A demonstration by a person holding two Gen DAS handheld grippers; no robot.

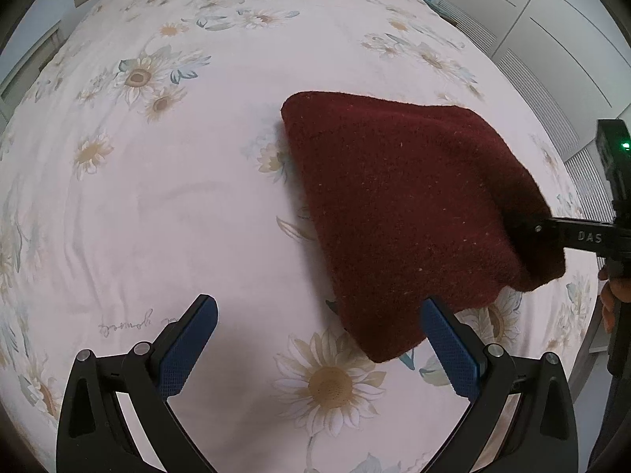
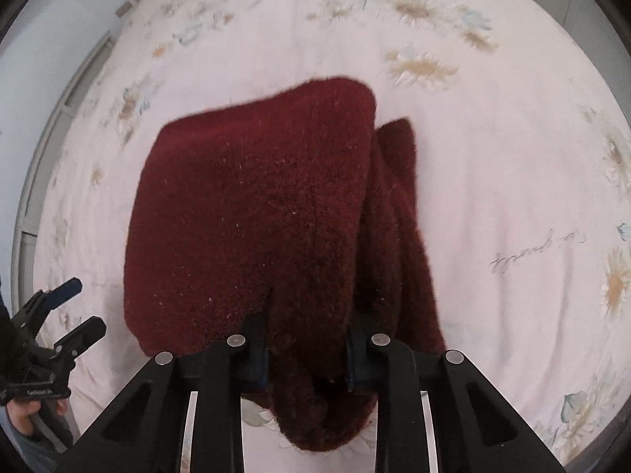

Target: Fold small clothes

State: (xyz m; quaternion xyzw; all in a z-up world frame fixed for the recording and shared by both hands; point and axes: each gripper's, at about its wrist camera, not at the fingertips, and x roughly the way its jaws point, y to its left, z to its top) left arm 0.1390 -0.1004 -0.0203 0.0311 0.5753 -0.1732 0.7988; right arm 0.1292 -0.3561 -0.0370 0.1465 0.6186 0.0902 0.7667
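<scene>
Right gripper: while the right gripper [image 2: 307, 358] is clamping its fingers on the dark red fuzzy knitted garment [image 1: 402, 213], the cloth is hanging folded over the pale floral bedsheet [image 1: 189, 205].
Left gripper: the left gripper [image 1: 319, 339] is waiting spread and empty, near the garment's left edge.
Risk: layers are draping unevenly — likely slipping apart when lowered.

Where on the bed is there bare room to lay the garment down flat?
Free sheet lies to the left of the red garment, ahead of the open left gripper, up to the far flower prints. It is crowded on the right, where the right gripper clamps the garment near the bed's edge.
</scene>
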